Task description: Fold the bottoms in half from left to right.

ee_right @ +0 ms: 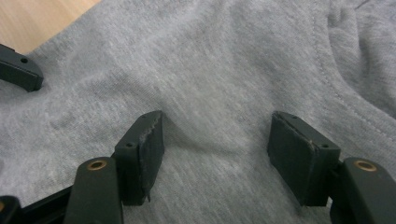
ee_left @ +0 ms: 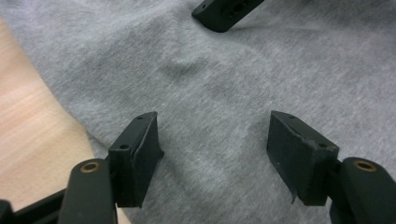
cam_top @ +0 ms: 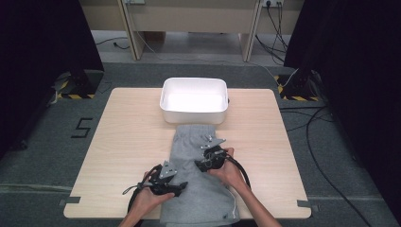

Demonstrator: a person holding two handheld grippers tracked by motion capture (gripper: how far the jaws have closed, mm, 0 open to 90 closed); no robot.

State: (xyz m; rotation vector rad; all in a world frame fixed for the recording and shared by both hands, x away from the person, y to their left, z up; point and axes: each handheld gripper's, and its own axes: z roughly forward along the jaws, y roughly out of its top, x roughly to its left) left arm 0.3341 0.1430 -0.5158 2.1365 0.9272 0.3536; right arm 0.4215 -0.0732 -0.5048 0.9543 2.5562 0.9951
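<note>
A grey jersey garment point(cam_top: 198, 142) lies flat on the wooden table point(cam_top: 123, 137), running from the white bin to the near edge. My left gripper point(cam_top: 181, 186) hangs low over the garment's near left part. In the left gripper view its jaws point(ee_left: 212, 154) stand open with only flat cloth point(ee_left: 219, 84) between them. My right gripper point(cam_top: 202, 163) is over the garment's middle. Its jaws point(ee_right: 215, 154) are open too, with the tips down on the cloth point(ee_right: 224, 70), and a small crease runs off the left one. Each gripper view catches one jaw tip of the other gripper.
A white rectangular bin point(cam_top: 194, 100) stands empty at the table's far middle, touching the garment's far end. A white drawstring point(cam_top: 234, 204) trails on the garment near the front edge. Bare wood lies to the left and right of the cloth. Cables cross the floor at right.
</note>
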